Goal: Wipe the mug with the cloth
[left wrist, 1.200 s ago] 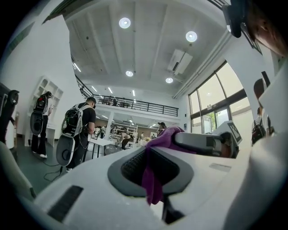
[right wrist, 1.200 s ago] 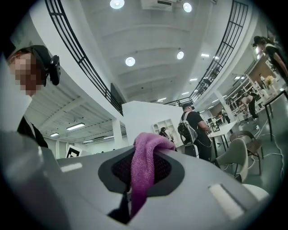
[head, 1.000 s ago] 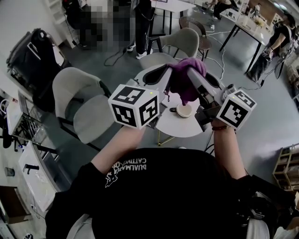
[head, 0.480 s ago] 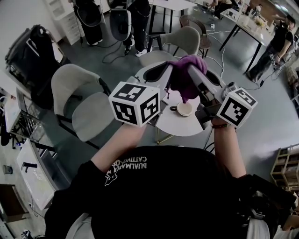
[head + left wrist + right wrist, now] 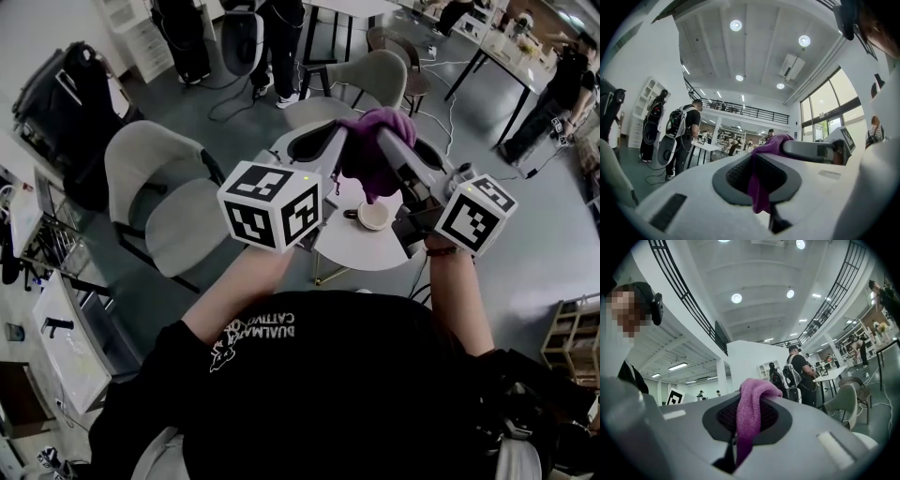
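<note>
both pairs of jaws are closed on the same purple cloth (image 5: 373, 155). the left gripper (image 5: 761, 180) pinches a fold that hangs down between its pads, and the right gripper (image 5: 746, 420) pinches another fold draped over its tips. the cloth is bunched between the two, held up in the air with a tail dangling. neither gripper touches the mug (image 5: 373, 216). it stands upright, mouth up, on the small round white table (image 5: 347, 248), below the dangling tail and apart from it, with its handle toward the left gripper's side. from the head view it lies nearer the right gripper's body than the left's. wiping looks not yet begun. the coming move seems to be a descent, bringing the cloth down onto the rim, with one gripper probably needed to steady the mug.
</note>
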Tool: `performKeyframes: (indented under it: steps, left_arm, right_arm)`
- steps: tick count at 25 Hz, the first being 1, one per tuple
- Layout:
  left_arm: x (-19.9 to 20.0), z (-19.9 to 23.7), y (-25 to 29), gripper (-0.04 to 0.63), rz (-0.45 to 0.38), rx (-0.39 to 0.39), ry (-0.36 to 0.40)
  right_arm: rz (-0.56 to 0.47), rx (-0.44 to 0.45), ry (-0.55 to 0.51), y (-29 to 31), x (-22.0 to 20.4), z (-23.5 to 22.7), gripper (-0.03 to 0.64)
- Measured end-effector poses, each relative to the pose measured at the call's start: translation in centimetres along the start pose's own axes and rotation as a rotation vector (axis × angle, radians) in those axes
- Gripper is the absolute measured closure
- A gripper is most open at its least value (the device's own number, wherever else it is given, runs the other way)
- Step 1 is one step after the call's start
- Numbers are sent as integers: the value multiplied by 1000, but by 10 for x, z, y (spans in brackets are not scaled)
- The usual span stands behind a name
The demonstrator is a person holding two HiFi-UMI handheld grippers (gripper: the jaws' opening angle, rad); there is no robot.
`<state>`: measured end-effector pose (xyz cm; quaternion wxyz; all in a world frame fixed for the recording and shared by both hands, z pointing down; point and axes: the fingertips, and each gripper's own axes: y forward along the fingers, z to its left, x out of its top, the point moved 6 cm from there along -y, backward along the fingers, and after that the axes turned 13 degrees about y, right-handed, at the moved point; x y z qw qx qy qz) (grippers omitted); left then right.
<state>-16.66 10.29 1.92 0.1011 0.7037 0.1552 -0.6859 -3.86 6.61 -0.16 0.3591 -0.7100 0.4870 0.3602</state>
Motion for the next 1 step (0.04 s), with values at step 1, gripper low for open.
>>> performKeyframes:
  steps: [1]
  left_arm:
    - [-1,1,-1,574,0,1,0]
  right_arm:
    - [2,-1,-2,1,-1,0,581]
